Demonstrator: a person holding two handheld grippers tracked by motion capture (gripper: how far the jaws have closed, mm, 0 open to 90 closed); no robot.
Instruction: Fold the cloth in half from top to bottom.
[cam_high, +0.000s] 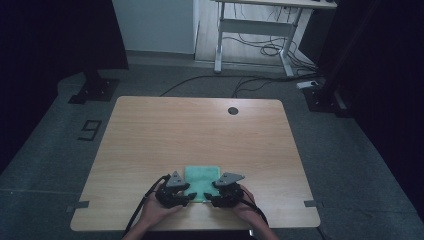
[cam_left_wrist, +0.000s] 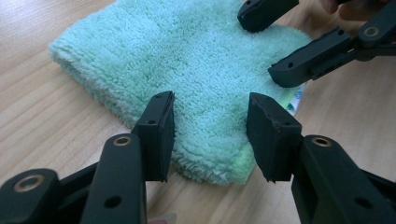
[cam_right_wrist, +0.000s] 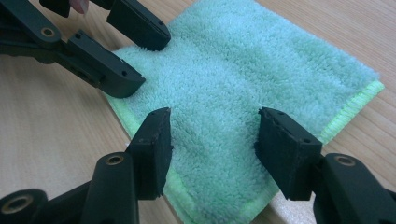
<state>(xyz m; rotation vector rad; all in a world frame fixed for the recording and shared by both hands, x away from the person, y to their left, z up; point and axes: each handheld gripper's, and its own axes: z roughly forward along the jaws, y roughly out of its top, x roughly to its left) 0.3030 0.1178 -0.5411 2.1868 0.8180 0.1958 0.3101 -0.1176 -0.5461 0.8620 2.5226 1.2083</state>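
A folded mint-green terry towel (cam_high: 202, 177) lies flat on the wooden table (cam_high: 200, 130), near its front edge, with a brighter green stitched hem along one side (cam_right_wrist: 350, 109). My left gripper (cam_high: 189, 196) sits at the towel's left near corner. Its jaws stand open, straddling the towel's edge (cam_left_wrist: 211, 100) without pinching it. My right gripper (cam_high: 211, 199) sits at the right near corner, jaws also open over the towel (cam_right_wrist: 215, 116). Each gripper faces the other across the towel: the right one (cam_left_wrist: 264, 46) in the left gripper view, the left one (cam_right_wrist: 147, 63) in the right gripper view.
A round cable hole (cam_high: 233, 110) is in the table's far side. Beyond the table stand a white desk frame (cam_high: 250, 35) with loose cables on the floor, and dark stand bases at left (cam_high: 95, 90) and right (cam_high: 320, 95).
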